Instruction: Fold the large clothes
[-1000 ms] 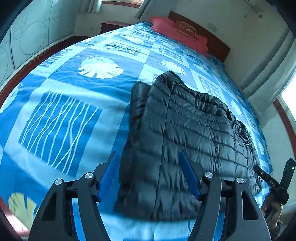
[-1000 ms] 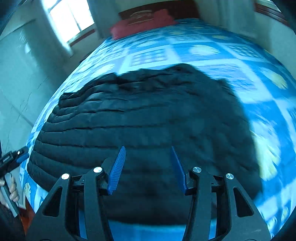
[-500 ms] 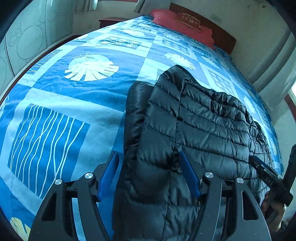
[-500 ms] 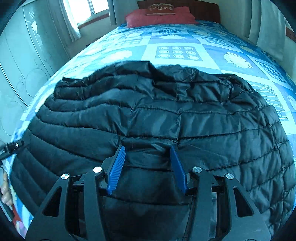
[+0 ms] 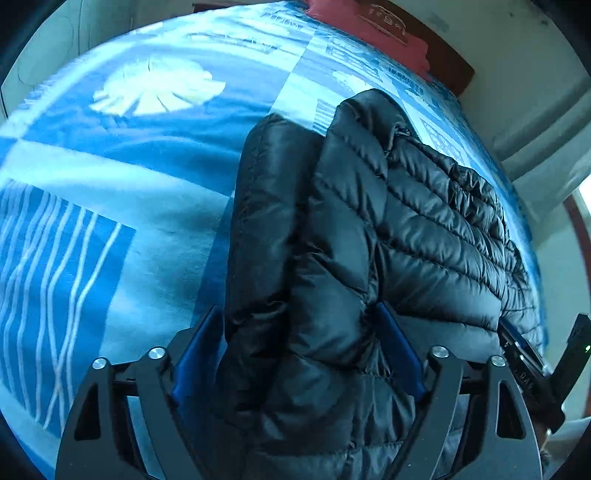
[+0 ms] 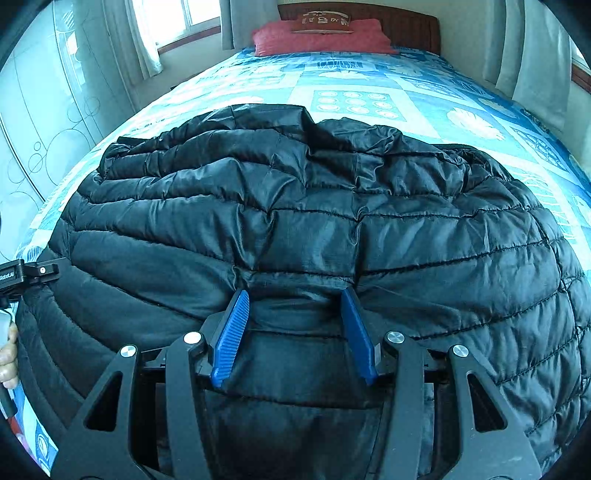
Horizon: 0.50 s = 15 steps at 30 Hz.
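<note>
Jacket (image 5: 369,236), black and quilted, lies on the bed (image 5: 110,177) in the left wrist view, stretching away toward the red pillow (image 5: 373,26) at the wooden headboard (image 5: 454,62). Its near edge is folded into a thick bundle, with a narrower padded strip alongside on the left. The left gripper (image 5: 299,347) straddles this bundle: the jaws are opening, the blue pads stand on either side of the puffy fabric, and the jacket fills the gap between them. At the right edge a part of the other gripper's black body shows.

From the right wrist view, the jacket (image 6: 314,221) spreads broadly across the blue patterned bedcover (image 6: 369,85), its horizontal quilting seams running side to side. The right gripper (image 6: 295,325) has its jaws at a middling width, pressed down into the jacket, and a ridge of fabric bulges up between the blue pads. Whether the pads actually pinch it, I cannot tell. A hand (image 6: 7,354) shows at the left edge. Curtains (image 6: 532,55) hang beside the bed.
</note>
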Each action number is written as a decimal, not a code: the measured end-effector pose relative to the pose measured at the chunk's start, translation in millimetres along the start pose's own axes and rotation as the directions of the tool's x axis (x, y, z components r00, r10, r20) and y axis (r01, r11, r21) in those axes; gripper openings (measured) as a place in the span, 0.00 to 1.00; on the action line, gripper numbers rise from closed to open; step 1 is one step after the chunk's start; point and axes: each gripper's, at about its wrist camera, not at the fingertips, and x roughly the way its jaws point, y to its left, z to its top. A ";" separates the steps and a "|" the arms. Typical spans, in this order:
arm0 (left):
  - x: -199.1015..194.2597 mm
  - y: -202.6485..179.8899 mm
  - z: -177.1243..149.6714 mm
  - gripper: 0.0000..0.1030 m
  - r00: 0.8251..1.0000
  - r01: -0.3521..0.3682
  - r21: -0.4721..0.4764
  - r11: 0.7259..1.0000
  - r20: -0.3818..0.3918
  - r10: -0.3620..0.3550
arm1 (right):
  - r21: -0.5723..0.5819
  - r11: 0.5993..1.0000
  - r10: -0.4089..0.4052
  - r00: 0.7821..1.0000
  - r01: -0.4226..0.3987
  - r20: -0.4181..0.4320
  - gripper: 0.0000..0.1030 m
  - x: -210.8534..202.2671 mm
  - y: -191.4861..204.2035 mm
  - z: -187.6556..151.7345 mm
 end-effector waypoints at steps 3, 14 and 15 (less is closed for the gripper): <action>-0.4 -8.5 -2.4 0.71 1.000 -0.010 0.046 0.999 0.009 0.010 | -0.004 1.000 -0.007 1.000 0.007 0.011 0.50 0.5 0.9 -2.1; -26.3 -45.8 -11.7 0.24 0.997 -0.044 0.113 0.993 0.068 0.036 | -0.028 0.999 -0.034 0.999 0.035 0.032 0.50 2.1 8.6 -10.0; -27.7 -48.9 -10.7 0.23 0.996 -0.056 0.115 0.992 0.077 0.048 | -0.030 0.999 -0.037 0.999 0.038 0.033 0.50 2.0 10.0 -10.2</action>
